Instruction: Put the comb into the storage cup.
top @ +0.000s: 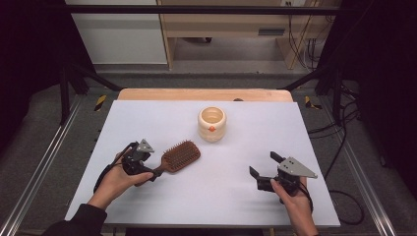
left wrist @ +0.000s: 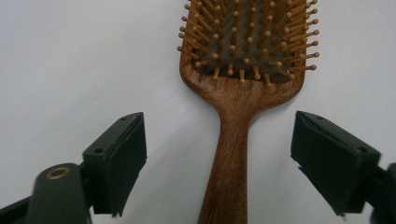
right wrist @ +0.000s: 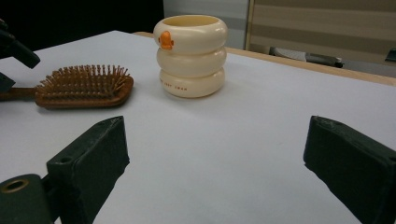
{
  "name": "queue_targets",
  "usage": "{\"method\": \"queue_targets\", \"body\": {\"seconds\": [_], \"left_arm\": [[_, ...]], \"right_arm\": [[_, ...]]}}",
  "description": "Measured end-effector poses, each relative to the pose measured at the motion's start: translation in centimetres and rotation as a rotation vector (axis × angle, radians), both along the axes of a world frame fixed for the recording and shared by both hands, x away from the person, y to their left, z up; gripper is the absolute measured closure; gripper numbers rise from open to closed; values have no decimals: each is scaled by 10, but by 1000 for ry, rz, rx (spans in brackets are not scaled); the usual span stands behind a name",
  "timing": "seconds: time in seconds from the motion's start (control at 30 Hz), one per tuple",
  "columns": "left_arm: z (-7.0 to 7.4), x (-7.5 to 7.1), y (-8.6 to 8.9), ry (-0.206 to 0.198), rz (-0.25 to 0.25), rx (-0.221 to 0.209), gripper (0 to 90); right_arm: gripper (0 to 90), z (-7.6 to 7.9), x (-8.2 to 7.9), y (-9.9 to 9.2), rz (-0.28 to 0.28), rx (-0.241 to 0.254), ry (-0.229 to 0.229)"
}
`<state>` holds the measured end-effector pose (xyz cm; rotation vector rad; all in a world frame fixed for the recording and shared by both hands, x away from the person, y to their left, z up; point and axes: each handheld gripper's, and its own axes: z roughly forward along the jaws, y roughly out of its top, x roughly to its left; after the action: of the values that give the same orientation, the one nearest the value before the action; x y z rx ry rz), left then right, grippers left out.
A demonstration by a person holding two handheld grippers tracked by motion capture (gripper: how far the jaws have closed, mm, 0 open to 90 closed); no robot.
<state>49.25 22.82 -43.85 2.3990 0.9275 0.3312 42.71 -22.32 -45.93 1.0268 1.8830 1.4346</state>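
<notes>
1. A white table [top: 206,196] carries a cream cup [top: 212,124] near 12 o'clock.
2. The wooden hairbrush [top: 179,157] lies at 9 o'clock, bristles up.
3. The left gripper [left wrist: 219,154] straddles its handle, jaws apart, not touching.
4. The right gripper [top: 263,169] at 4 o'clock gapes wide, holding nothing.

my claws [top: 139,164] are black with grey top plates. the hairbrush [top: 178,157] is reddish-brown wood, with lighter tan pins on a dark pad. the cup [top: 212,124] is cream with an orange mark. the table [top: 162,118] is pale grey-white.
</notes>
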Motion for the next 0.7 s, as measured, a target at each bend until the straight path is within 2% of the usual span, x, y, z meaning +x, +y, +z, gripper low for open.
{"method": "queue_targets", "body": {"seconds": [0.4,0.7], "left_arm": [[-2,3,0,27,-8,1,392],[-1,6,1,34,-22,3,460]], "right_arm": [[67,0,0,0,0,-1,3],[67,0,0,0,0,-2,3]]}}
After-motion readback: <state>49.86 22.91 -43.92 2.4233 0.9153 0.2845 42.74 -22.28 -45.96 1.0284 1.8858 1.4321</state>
